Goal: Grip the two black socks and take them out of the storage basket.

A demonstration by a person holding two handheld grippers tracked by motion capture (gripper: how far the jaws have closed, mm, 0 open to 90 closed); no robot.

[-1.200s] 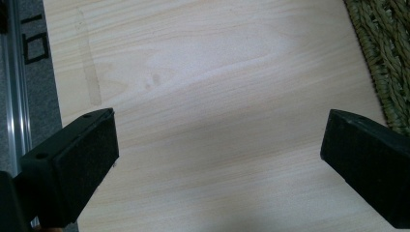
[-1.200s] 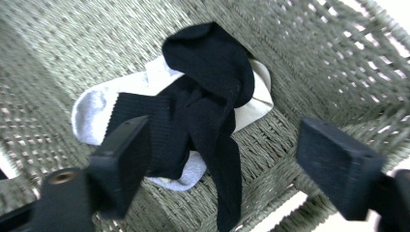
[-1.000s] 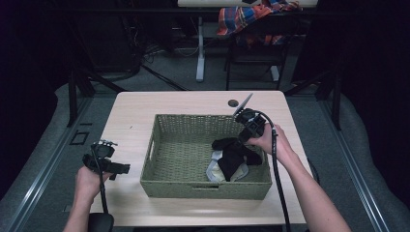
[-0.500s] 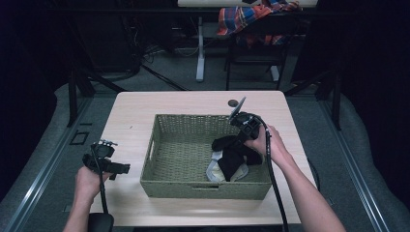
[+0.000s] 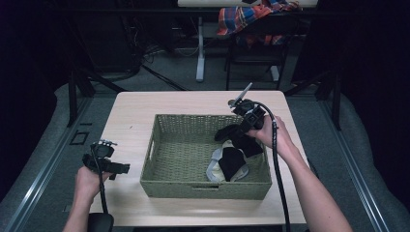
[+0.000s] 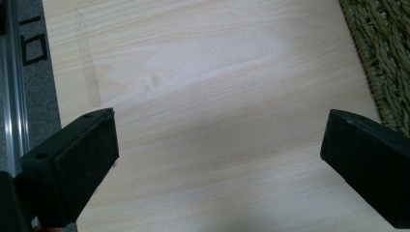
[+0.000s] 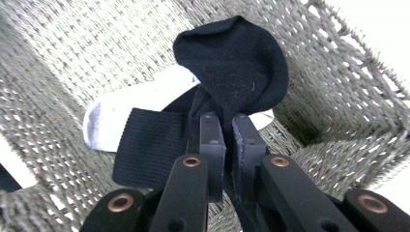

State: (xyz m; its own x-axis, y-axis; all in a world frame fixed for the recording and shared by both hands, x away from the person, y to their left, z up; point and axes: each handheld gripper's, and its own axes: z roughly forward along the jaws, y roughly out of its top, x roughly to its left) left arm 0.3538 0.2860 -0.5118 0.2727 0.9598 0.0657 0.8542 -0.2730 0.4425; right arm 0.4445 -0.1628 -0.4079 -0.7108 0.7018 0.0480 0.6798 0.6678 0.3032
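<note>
Near the left edge of the table (image 5: 145,104), toward its near corner, your left gripper (image 5: 107,164) hovers over bare wood with its jaws spread wide and nothing between them; in the left gripper view the two pads stand far apart above the tabletop, and the woven wall of the basket (image 6: 382,53) shows at the upper right. That gripper is well apart from the socks.

At the middle of the table sits the green wicker basket (image 5: 164,145). Toward its right half lies a white sock (image 5: 215,166), with a dark sock (image 5: 232,162) lying across it.

Over the basket's far right corner, your right gripper (image 5: 232,133) reaches down inside. Its jaws have just been closing, and they are now pinched tight on a black sock (image 7: 232,63). In the right gripper view the fabric is bunched between the two pads and rises above them in a rounded fold. Behind that fold, the white sock (image 7: 130,104) lies on the basket floor, and a ribbed dark cuff (image 7: 145,145) lies just left of the jaws.
</note>
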